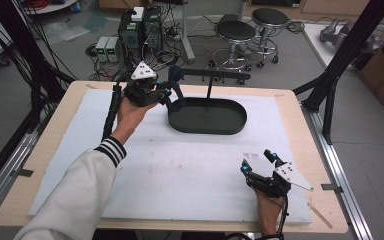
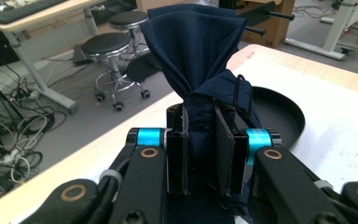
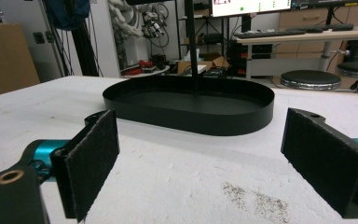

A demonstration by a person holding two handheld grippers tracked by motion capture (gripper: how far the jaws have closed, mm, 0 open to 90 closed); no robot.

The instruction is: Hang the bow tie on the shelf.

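Black tray (image 1: 207, 121) (oval) blocks mid-table.

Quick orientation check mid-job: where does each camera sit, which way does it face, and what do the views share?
High view: above the person's side, facing forward and down on the table; forearms, left gripper, right gripper.
Left gripper view: on the left gripper, along jaws clamping navy cloth.
Right gripper view: on the right gripper, jaws apart.
Shared: black tray.
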